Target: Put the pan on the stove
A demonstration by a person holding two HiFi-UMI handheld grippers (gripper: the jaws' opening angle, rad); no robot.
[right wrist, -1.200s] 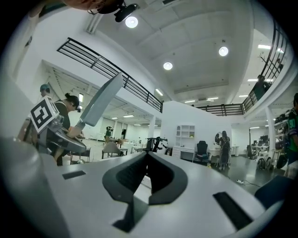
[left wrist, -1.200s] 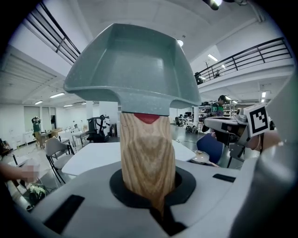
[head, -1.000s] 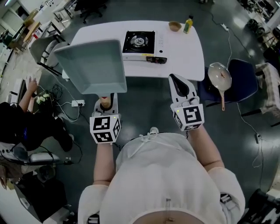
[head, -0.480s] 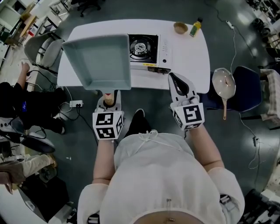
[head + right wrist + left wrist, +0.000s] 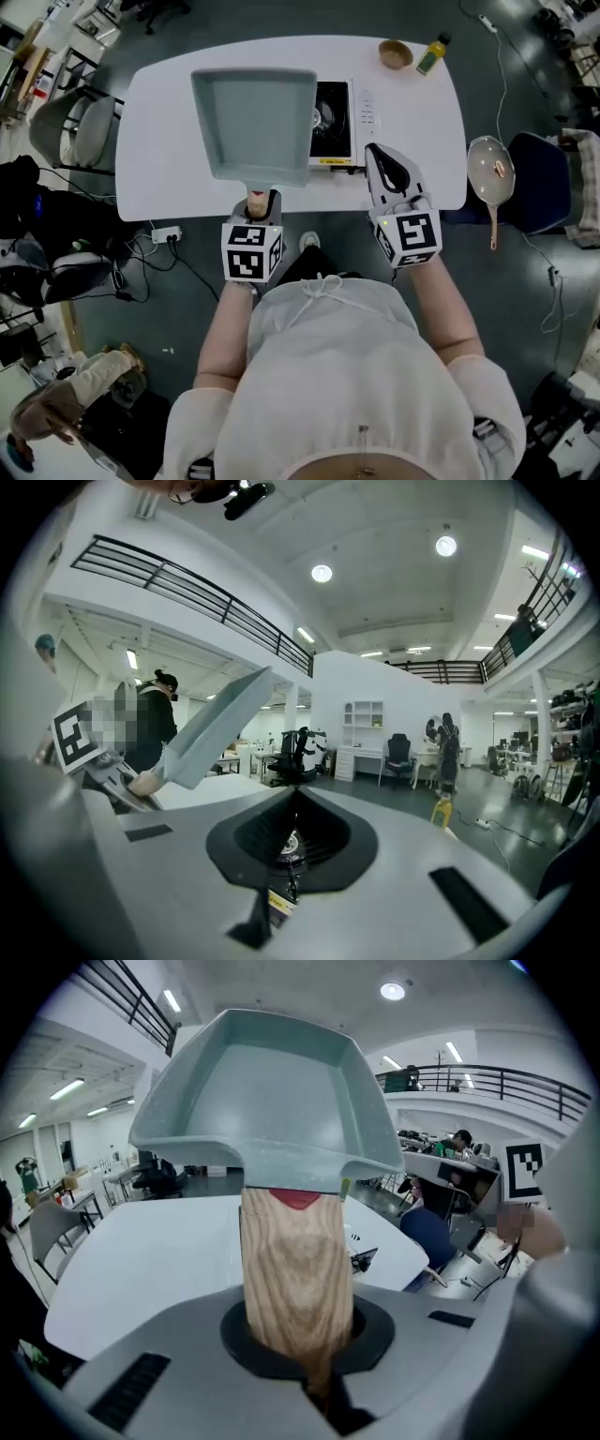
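Pinching the wooden handle (image 5: 295, 1269) of the pan (image 5: 255, 122), left tongs (image 5: 260, 204) hold it aloft over the left side of the stove (image 5: 333, 103), seemingly ready to lower; right tongs (image 5: 379, 155), pressed together, empty, idle near the stove's front.

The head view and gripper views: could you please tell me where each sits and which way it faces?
Head view: on the head, looking steeply down at table, pan, stove; shows torso, forearms, left gripper, right gripper.
Left gripper view: on that gripper, along jaws shut on the pan's handle.
Right gripper view: on that gripper, over shut empty jaws toward the stove.
Shared: all show the pan.
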